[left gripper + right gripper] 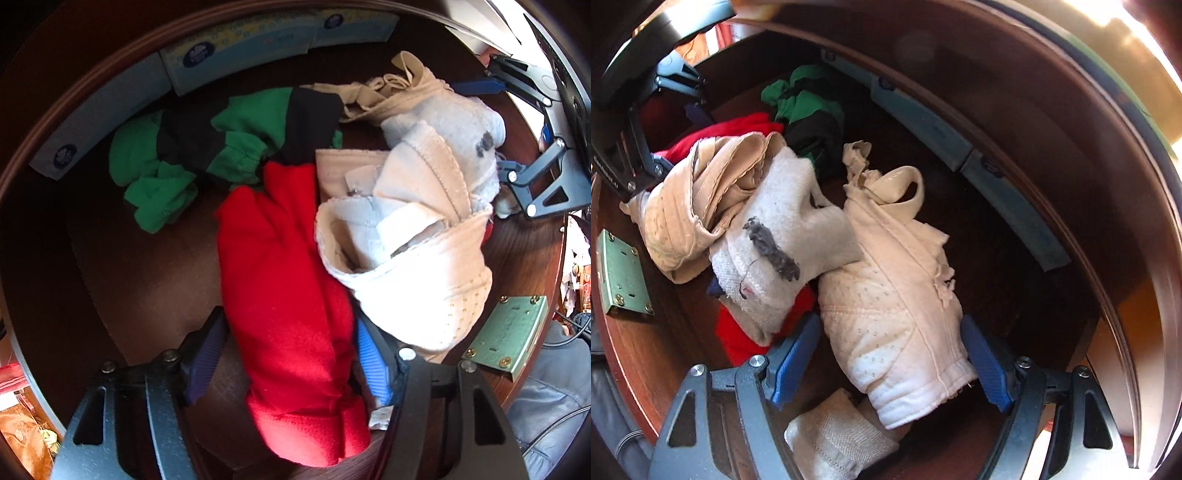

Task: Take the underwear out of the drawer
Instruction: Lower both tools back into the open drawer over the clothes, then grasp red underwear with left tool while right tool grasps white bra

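While both tongs hang inside the wooden drawer (524,254), the contents list as follows: one red garment (280,280), one green-and-black garment (229,136), one white sock (768,236) with a grey mark, and cream underwear (894,273) in a loose pile, all still in the drawer. Left tongs (291,354): jaws apart, straddling the red garment, no visible squeeze. Right tongs (890,358): jaws wide, straddling the cream underwear, pads beside it but not pressing. Risks, as judged: the cream piece's straps lie tangled beside the sock, so a lift may drag the sock along; a shallow pinch on soft fabric may slip; the left tongs, closing here, would take the red garment, which may not be the wanted item.
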A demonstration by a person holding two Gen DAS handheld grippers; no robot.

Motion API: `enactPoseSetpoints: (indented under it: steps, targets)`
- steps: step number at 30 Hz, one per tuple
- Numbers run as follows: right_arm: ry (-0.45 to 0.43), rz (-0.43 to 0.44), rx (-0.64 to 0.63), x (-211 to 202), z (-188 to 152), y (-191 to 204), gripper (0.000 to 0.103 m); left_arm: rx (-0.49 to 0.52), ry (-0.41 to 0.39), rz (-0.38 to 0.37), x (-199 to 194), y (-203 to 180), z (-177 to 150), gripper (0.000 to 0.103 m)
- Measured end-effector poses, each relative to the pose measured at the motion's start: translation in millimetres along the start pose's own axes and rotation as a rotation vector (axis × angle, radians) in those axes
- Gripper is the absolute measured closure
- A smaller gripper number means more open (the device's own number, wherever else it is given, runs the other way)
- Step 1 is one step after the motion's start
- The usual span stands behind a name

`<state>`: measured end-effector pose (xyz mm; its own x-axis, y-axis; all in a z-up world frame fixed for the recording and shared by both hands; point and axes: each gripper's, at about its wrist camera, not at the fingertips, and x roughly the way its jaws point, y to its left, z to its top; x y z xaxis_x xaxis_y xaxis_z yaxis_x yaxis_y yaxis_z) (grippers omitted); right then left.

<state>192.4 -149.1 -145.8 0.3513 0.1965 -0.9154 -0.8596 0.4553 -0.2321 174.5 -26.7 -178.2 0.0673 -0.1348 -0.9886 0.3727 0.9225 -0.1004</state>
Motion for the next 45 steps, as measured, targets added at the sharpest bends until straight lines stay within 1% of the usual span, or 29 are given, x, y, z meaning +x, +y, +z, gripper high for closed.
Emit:
enactPoseSetpoints:
  steps: [4, 10, 12, 14, 16, 18, 21, 24, 28, 29, 31, 34, 38, 42, 43, 45]
  targets:
    - [0.017, 0.024, 0.009, 12.1, 6.8, 4.4, 0.023, -0.013, 0.011, -0.013, 5.6, 7.0, 3.3, 0.036]
    - [0.041, 0.044, 0.037, 23.4, 11.7, 0.9, 0.027, -0.012, 0.027, -0.012, 14.4, 13.1, 4.6, 0.036]
    - [0.055, 0.035, 0.037, 27.6, 12.6, 0.9, 0.034, -0.008, 0.027, -0.007, 16.0, 13.6, 5.0, 0.036]
    - [0.063, 0.02, 0.029, 31.1, 15.2, 2.8, 0.037, -0.008, 0.025, -0.001, 18.3, 11.8, 5.0, 0.037]
    - [0.066, 0.005, 0.014, 33.7, 16.0, 6.2, 0.041, 0.002, 0.021, 0.011, 19.1, 10.4, 3.3, 0.041]
    - [0.065, -0.008, 0.005, 35.3, 15.1, 9.3, 0.048, 0.011, 0.016, 0.021, 20.6, 7.8, 2.5, 0.045]
    - [0.05, 0.003, 0.007, 34.0, 15.7, 13.4, 0.056, 0.017, 0.009, 0.021, 21.7, 7.4, 0.2, 0.05]
    - [0.038, 0.022, 0.023, 29.7, 15.7, 13.8, 0.06, 0.021, 0.003, 0.017, 22.7, 7.1, -1.9, 0.053]
    - [0.032, 0.042, 0.058, 25.2, 18.4, 6.5, 0.063, 0.024, -0.018, 0.02, 22.6, 8.2, -2.6, 0.057]
    - [0.031, 0.049, 0.065, 24.3, 18.6, 6.2, 0.064, 0.025, -0.024, 0.021, 12.3, 5.3, -0.4, 0.057]
    - [0.029, 0.049, 0.07, 23.8, 24.6, 5.6, 0.064, 0.029, -0.037, 0.025, 11.2, 5.0, -0.7, 0.059]
    - [0.02, 0.064, 0.084, 15.5, 19.8, 8.4, 0.065, 0.037, -0.06, 0.031, 7.9, 4.0, -3.0, 0.059]
    - [-0.017, 0.097, 0.148, 5.2, 21.7, -1.9, 0.065, 0.041, -0.097, 0.053, 1.2, 2.3, -10.4, 0.06]
    - [-0.063, 0.111, 0.202, -0.2, 19.0, -5.6, 0.066, 0.025, -0.148, 0.065, -5.5, 4.8, -17.3, 0.06]
    - [-0.073, 0.122, 0.213, -1.3, 19.2, -6.2, 0.066, 0.02, -0.158, 0.064, -7.2, 5.9, -20.0, 0.06]
    - [-0.087, 0.118, 0.212, -8.0, 13.2, -7.0, 0.066, 0.013, -0.183, 0.071, -12.0, 6.2, -26.0, 0.06]
